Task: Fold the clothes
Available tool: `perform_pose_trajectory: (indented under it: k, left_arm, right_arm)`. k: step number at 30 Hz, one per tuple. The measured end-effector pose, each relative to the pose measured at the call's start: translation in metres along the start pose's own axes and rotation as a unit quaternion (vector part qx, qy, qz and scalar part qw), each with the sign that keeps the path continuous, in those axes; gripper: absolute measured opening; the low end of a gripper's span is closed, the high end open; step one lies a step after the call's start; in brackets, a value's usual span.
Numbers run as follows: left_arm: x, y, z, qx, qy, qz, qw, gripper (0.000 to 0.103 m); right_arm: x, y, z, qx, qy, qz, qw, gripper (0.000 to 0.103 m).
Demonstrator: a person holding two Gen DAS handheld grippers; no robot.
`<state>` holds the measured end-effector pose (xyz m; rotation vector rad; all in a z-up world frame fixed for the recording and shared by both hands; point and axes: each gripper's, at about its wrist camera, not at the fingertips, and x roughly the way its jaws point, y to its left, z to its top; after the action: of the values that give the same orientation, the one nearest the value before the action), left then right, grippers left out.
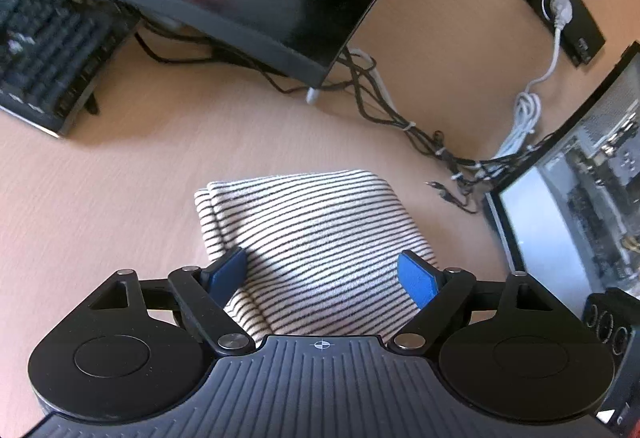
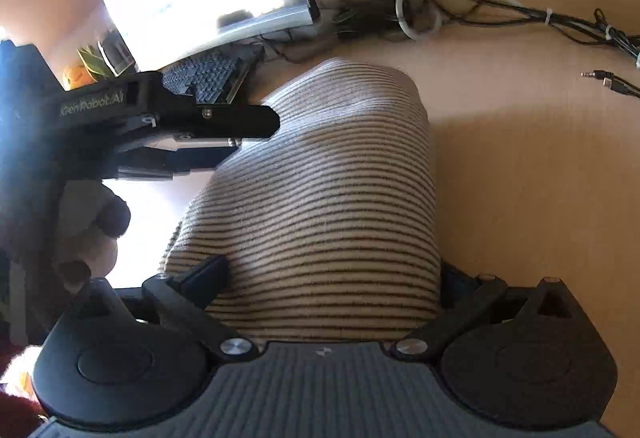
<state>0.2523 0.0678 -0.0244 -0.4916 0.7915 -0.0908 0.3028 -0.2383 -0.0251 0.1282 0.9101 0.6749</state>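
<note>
The striped garment (image 1: 320, 238) lay folded at frame centre. Both grippers, left (image 1: 326, 270) and right (image 2: 332, 278), stood wide open, straddling it and gripping nothing; press layers flat evenly.

A light wooden desk (image 1: 140, 173) carries a folded cream black-striped garment (image 1: 320, 234), a black keyboard (image 1: 48, 57) and tangled dark cables (image 1: 400, 113).

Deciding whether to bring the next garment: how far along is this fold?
The striped garment already lies as a compact, layered rectangle on the desk. Both the left claw and right claw are open, straddling it without gripping. At most a final fold or tidying seems left.
</note>
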Motion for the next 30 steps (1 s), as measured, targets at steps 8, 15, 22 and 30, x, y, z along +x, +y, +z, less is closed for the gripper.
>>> perform_pose_trajectory:
  k: [8, 15, 22, 30]
  left_arm:
    - [-0.013, 0.002, -0.027, -0.055, 0.046, -0.004, 0.9974, 0.09]
    - [0.008, 0.012, -0.042, -0.084, 0.076, 0.001, 0.9936, 0.089]
    - [0.01, 0.014, -0.042, -0.067, 0.075, -0.01, 0.9948, 0.089]
    - [0.01, 0.008, -0.044, -0.05, 0.072, -0.018, 0.996, 0.086]
  right_arm:
    - [-0.002, 0.002, -0.002, -0.029, 0.011, 0.003, 1.0, 0.103]
    - [-0.006, 0.002, 0.0, -0.045, 0.032, 0.015, 0.998, 0.103]
    - [-0.056, -0.02, 0.0, -0.004, -0.049, -0.043, 0.998, 0.103]
    - [-0.037, -0.027, 0.025, 0.01, -0.042, -0.026, 0.999, 0.087]
